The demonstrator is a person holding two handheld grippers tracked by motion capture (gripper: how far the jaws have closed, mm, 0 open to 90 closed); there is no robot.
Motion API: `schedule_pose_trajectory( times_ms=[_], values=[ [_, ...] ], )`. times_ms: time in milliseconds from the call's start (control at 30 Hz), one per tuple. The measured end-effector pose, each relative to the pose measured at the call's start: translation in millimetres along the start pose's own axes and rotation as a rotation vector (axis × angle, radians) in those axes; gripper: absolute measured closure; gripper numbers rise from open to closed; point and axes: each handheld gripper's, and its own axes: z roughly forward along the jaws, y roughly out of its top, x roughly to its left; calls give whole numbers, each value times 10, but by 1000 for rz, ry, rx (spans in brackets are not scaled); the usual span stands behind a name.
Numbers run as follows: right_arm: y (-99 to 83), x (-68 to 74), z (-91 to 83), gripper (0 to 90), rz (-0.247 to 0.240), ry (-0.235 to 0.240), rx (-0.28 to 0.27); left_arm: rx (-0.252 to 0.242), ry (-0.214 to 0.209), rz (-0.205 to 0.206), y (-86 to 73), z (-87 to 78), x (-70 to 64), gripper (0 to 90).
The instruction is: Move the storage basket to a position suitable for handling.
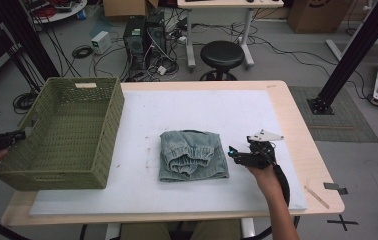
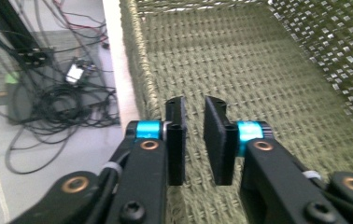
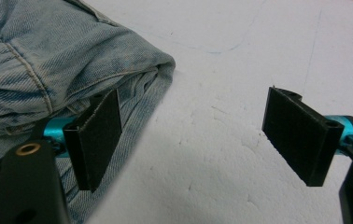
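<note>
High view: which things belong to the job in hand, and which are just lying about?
In the job:
folded jeans
green woven basket
left gripper
right gripper

Lying about:
black stool
computer tower
cardboard box
wooden stick

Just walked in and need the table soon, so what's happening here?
A person works with a claw in each hand. The right claw is open beside the edge of the folded jeans on the white mat, not gripping them. The left claw, nearly closed and holding nothing, sits at the green basket.
</note>
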Motion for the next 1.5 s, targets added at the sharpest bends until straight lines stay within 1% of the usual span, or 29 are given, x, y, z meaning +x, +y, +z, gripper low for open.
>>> schedule_pose_trajectory(
  times_ms=[67, 167, 267, 333, 367, 433, 533, 633, 667, 700, 733, 767, 867, 933, 967, 1000, 1033, 1067, 1100, 1167, 1300, 1367, 1500],
  values=[
    [5, 6, -1, 204, -7, 1, 0, 0, -1, -1, 2, 1, 3, 803],
    [7, 10, -5, 204, -5, 0, -2, -5, -7, 15, 7, -2, -16, 760],
    [9, 2, 1, 204, -4, 1, -2, -24, -31, 15, -2, -13, -9, 726],
    [11, 7, 4, 204, -6, 3, 3, -52, -60, 5, -6, -33, 3, 691],
    [12, 11, 8, 204, -3, 1, 3, -82, -67, -9, -5, -54, 13, 672],
    [13, 9, 13, 204, -7, 2, 3, -104, -50, -29, 8, -81, 21, 577],
    [14, 11, 19, 204, -7, 2, 5, -89, -33, -23, 17, -79, 30, 589],
    [15, 15, 21, 204, -6, 2, 7, -76, -20, -17, 32, -74, 24, 631],
    [15, 17, 22, 204, -6, 2, 7, -76, -20, -17, 32, -74, 24, 633],
    [15, 18, 19, 204, -6, 3, 5, -93, 28, -23, 40, -94, 12, 630],
    [14, 17, 15, 204, -8, 3, 4, -103, 34, -42, 34, -103, 29, 600],
    [14, 15, 11, 204, -7, 3, 2, -101, 33, -45, 25, -103, 41, 597],
    [9, 4, 4, 204, -2, 2, 2, -47, 20, -43, -26, -52, 67, 585],
    [6, 1, 13, 204, -4, 2, 5, -18, 15, -41, -61, -5, 75, 597],
    [7, 6, 14, 204, -4, 0, 8, 0, 18, -36, -74, 17, 78, 621],
    [7, 10, 16, 204, -4, 3, 10, 8, 20, -31, -89, 30, 82, 685],
    [7, 13, 17, 204, -5, 3, 8, 13, 26, -37, -107, 35, 92, 748],
    [7, 12, 19, 204, -8, 3, 7, 10, 23, -44, -123, 39, 103, 782],
    [7, 11, 20, 204, -5, 3, 9, 7, 23, -49, -126, 39, 104, 788],
    [6, 4, 24, 204, -5, 1, 9, 18, 48, -24, -105, 46, 76, 798],
    [10, 13, 26, 204, -11, 1, 14, 21, 71, -7, -89, 51, 81, 802],
    [10, 14, 27, 204, -11, 1, 15, 16, 59, -19, -90, 54, 102, 802],
    [6, 8, 18, 204, -5, -2, 15, 13, 61, -18, -97, 52, 101, 802]
  ],
)
